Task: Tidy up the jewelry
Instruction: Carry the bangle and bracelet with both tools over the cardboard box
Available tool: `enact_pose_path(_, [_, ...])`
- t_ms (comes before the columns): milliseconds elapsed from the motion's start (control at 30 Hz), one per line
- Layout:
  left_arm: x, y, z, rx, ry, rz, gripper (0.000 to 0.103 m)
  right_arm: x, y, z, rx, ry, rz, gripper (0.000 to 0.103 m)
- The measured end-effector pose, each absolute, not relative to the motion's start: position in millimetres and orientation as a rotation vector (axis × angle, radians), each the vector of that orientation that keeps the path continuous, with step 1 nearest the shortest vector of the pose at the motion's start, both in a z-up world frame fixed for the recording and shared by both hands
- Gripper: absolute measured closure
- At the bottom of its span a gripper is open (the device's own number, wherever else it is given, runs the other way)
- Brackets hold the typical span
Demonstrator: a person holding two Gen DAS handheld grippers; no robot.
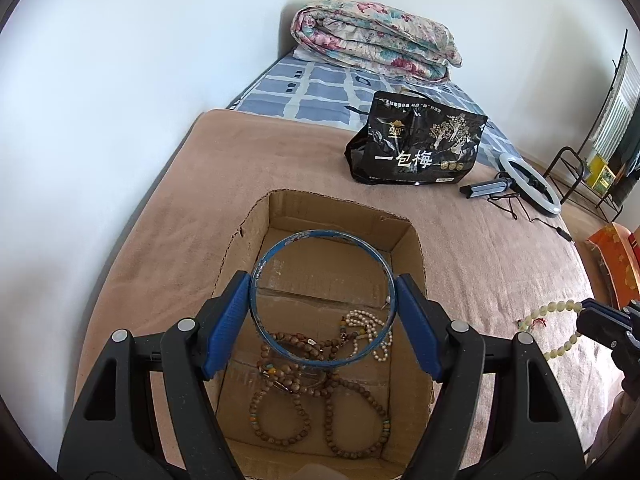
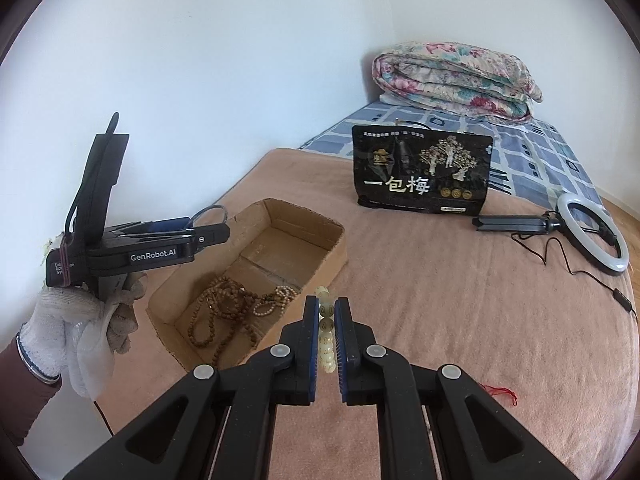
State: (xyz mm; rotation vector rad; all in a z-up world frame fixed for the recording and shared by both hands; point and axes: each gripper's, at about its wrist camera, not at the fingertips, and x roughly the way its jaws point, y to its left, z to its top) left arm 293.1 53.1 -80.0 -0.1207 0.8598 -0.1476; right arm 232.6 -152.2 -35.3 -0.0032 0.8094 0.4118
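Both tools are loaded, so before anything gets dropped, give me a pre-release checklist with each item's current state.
1. Left tool grips blue bangle across its width: ok.
2. Bangle sits over the cardboard box: ok.
3. Right tool shut on pale bead bracelet: ok.
4. Right tool over the box: not ok, it is over the brown blanket.
5. Room in the box beside the wooden beads: ok.

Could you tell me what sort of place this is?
Most likely a bedroom: a bed with a blue checked sheet, a rolled floral quilt against plain white walls, and a tan plush blanket.
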Motion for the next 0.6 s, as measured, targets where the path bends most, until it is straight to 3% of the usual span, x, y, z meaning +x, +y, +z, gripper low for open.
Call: enact_pose_path(600, [331.0,63.6,-99.3,-0.106,0.895,-0.157,0.028,252.8,-71.3,-47.4,-0.087,0.842,0.501,0.098])
